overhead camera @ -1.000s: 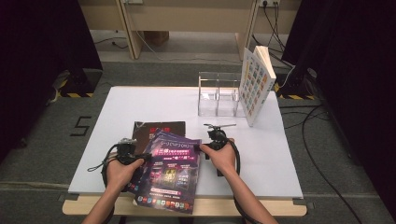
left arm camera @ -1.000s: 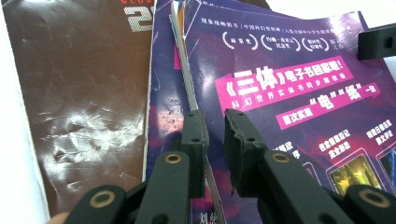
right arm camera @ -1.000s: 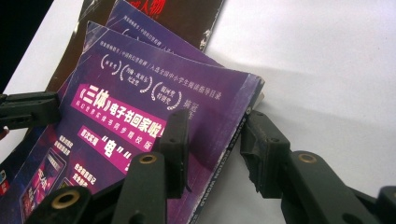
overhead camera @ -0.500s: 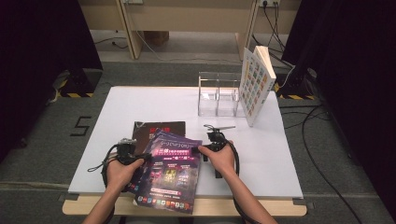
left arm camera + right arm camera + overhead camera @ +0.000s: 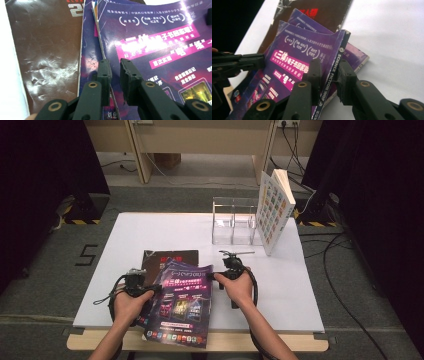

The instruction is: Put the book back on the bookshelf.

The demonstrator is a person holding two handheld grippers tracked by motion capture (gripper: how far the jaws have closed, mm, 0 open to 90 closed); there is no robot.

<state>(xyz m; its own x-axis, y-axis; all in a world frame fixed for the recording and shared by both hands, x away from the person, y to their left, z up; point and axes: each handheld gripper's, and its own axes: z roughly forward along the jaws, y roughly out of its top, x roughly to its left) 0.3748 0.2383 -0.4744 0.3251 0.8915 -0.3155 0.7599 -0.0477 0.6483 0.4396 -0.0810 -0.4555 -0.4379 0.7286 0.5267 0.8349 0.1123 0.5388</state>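
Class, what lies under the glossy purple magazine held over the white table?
Under the glossy purple magazine lie another purple magazine and a dark brown book; their covered parts and the table beneath stay hidden.

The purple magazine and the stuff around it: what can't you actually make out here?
- Brown book, high view: mostly covered by the purple magazine.
- Magazine's lower end, left gripper view: cut off by the left gripper.
- Small cover print, high view: too small to read.
- Clear rack: contents unclear.

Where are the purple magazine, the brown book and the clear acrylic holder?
purple magazine [image 5: 184, 295]: high view, middle of its front cover.
brown book [image 5: 159, 258]: high view, exposed upper cover.
clear acrylic holder [image 5: 233, 222]: high view, its front wall.
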